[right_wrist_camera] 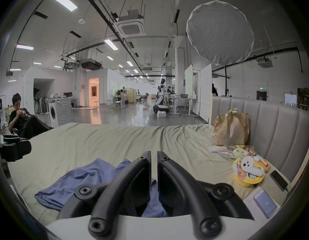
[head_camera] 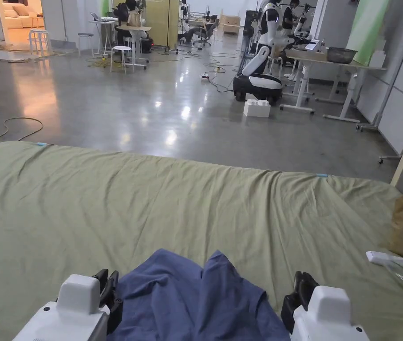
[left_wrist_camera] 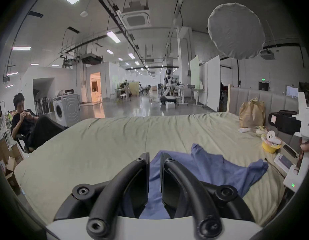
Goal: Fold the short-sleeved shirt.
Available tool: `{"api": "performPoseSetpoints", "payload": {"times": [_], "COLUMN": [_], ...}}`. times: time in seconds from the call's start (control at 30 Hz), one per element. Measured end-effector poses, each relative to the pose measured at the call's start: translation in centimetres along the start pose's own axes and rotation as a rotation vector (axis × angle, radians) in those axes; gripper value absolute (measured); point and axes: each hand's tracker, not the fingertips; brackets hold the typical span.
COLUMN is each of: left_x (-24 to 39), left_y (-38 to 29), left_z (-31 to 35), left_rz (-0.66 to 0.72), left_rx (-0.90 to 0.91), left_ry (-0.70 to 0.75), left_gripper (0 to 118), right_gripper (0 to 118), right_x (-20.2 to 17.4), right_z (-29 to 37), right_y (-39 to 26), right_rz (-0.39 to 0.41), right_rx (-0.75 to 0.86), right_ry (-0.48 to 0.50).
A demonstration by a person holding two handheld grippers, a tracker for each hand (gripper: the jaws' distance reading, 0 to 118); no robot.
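Short-sleeved shirt (head_camera: 187, 302), blue and crumpled, lies on the near edge of a bed with an olive-green sheet (head_camera: 196, 204), between two hand-held claws. In the left gripper view, the left claw (left_wrist_camera: 154, 159) sits over the shirt's left side, its jaws a narrow gap apart with blue cloth showing between them; whether they pinch the fabric cannot be told. In the right gripper view, the right claw (right_wrist_camera: 154, 154) sits at the shirt's right edge, jaws nearly together, its grip likewise unclear. To the right, by the padded headboard (right_wrist_camera: 271, 122), sit a brown paper bag (right_wrist_camera: 231, 127), a yellow bowl (right_wrist_camera: 245, 176) and a phone (right_wrist_camera: 265, 203). Beyond the bed, a white robot (head_camera: 262, 62) stands on the polished floor.
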Motion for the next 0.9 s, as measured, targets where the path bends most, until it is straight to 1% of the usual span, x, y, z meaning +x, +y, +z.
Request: {"api": "performPoseSetpoints", "payload": {"times": [0.03, 0.07, 0.17, 0.2, 0.27, 0.3, 0.33, 0.37, 0.47, 0.53, 0.6, 0.67, 0.73, 0.77, 0.83, 0.87, 0.9], "left_x": [0.2, 0.4, 1.0, 1.0, 0.6, 0.4, 0.2, 0.0, -0.7, -1.1, -1.6, -2.4, -3.0, -3.4, -3.8, -4.0, -4.0], "left_y": [0.1, 0.2, 0.0, -0.1, -0.6, -0.9, -1.4, -1.9, -3.5, -4.6, -5.4, -5.7, -5.7, -5.5, -4.6, -4.2, -3.8], "left_z": [0.2, 0.3, 0.2, 0.1, -0.4, -0.7, -1.2, -1.6, -3.3, -5.1, -7.2, -9.7, -12.5, -14.2, -17.3, -19.2, -20.4], "left_rz": [0.012, 0.020, -0.001, -0.006, 0.048, 0.091, 0.113, 0.110, 0.124, 0.138, 0.139, 0.163, 0.188, 0.197, 0.210, 0.207, 0.199], "left_rx": [0.014, 0.023, 0.025, 0.022, 0.004, -0.014, -0.045, -0.074, -0.150, -0.246, -0.281, -0.330, -0.364, -0.379, -0.414, -0.423, -0.424], "left_ry": [-0.012, -0.021, 0.021, 0.040, 0.056, 0.033, 0.030, 0.044, 0.030, -0.007, 0.008, -0.007, -0.004, -0.002, -0.007, -0.011, -0.014], "left_gripper": [4, 4, 1, 1, 1, 1, 1, 1, 1, 1, 1, 2, 2, 4, 13, 22, 34], "right_gripper": [3, 2, 1, 1, 1, 1, 1, 1, 1, 1, 1, 1, 1, 1, 1, 1, 1], "right_x": [0.0, -0.2, -0.6, -0.6, -0.7, -0.7, -0.7, -0.8, -0.5, -0.3, 0.0, 0.1, 0.5, 0.7, 1.2, 1.3, 1.5], "right_z": [0.0, 0.0, 0.1, 0.1, 0.0, -0.1, -0.2, -0.4, -0.8, -1.2, -1.7, -2.3, -3.0, -3.3, -4.1, -4.5, -4.7], "right_y": [0.0, -0.1, 0.2, -0.1, -0.2, -0.5, -0.8, -1.1, -2.7, -3.6, -4.6, -5.2, -5.8, -6.2, -7.0, -7.1, -7.3], "right_rz": [-0.034, -0.054, 0.003, -0.022, -0.005, -0.009, 0.006, 0.019, 0.005, -0.001, -0.011, 0.008, 0.006, 0.002, -0.035, -0.016, -0.014], "right_rx": [-0.017, -0.041, 0.014, -0.002, 0.008, -0.015, -0.010, -0.023, -0.085, -0.113, -0.148, -0.178, -0.196, -0.207, -0.268, -0.248, -0.250], "right_ry": [0.021, 0.019, -0.001, 0.002, 0.002, 0.005, 0.010, 0.016, 0.023, 0.022, 0.026, 0.021, 0.022, 0.021, 0.015, 0.013, 0.012]}}
